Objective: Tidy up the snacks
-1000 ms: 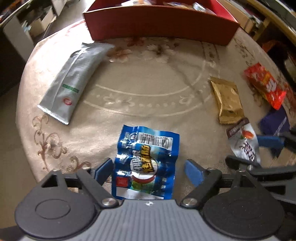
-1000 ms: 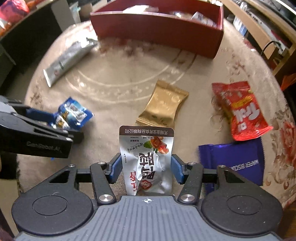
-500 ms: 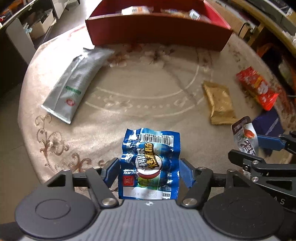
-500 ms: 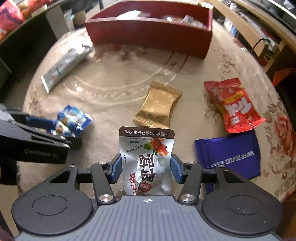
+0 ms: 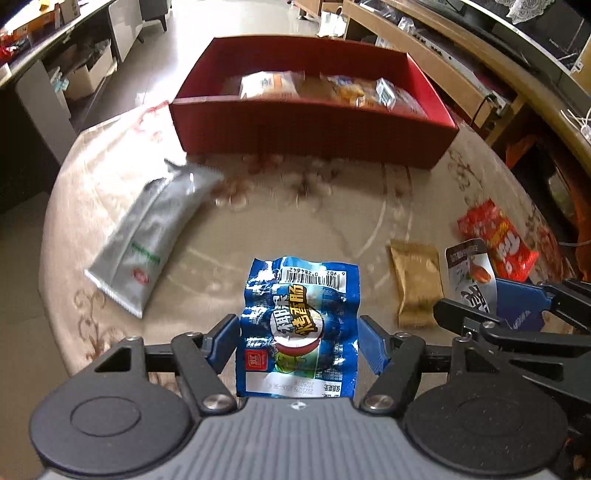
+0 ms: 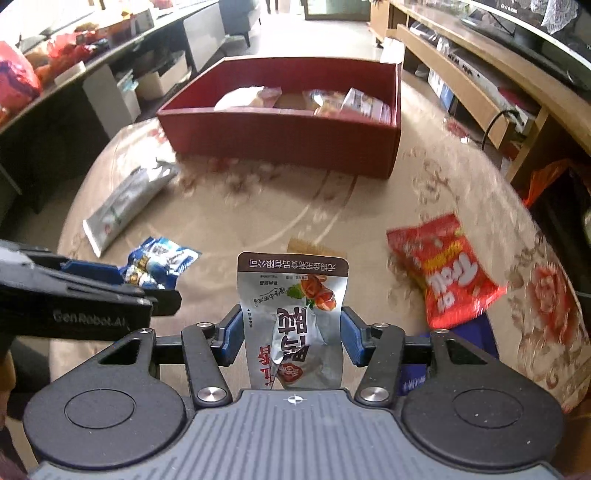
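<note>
We are in a home living room: a round tabletop under a beige floral-patterned cloth, a long curved wooden TV cabinet along the right wall, a tiled floor, and low grey storage units on the left.

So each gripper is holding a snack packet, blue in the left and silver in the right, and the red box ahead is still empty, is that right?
Not quite. The red box already holds several packets, as the right wrist view shows. The rest stands: the left gripper holds the blue packet and the right gripper holds the silver packet.
</note>
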The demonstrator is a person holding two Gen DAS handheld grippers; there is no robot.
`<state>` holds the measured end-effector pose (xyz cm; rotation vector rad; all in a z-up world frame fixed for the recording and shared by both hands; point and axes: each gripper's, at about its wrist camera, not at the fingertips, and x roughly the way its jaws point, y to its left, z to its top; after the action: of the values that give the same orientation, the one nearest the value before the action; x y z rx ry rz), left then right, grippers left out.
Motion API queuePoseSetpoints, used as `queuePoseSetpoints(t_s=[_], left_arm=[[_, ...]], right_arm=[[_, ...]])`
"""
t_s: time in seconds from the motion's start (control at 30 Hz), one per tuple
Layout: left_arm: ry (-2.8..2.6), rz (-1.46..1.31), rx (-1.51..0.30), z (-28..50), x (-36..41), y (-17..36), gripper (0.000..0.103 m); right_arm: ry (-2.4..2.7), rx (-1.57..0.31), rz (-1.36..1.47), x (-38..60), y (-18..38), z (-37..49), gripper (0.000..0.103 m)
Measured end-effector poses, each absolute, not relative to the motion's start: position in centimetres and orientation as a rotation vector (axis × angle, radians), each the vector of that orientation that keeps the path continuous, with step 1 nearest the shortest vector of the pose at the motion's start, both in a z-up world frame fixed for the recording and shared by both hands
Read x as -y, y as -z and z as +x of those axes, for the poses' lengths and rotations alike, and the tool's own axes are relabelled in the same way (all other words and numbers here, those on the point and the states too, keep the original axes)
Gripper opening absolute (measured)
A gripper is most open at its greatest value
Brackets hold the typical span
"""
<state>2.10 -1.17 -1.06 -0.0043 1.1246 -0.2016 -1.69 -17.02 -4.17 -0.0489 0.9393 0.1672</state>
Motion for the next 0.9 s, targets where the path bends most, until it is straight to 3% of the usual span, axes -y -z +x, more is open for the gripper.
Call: queuePoseSetpoints(t_s=[0.9], left_arm=[[0.129,0.004,-0.934,15.1,2.9,-4.6,0.068]], right_arm=[[-0.123,-0.775,0.038,18.9,-1.1,10.0,0.061]])
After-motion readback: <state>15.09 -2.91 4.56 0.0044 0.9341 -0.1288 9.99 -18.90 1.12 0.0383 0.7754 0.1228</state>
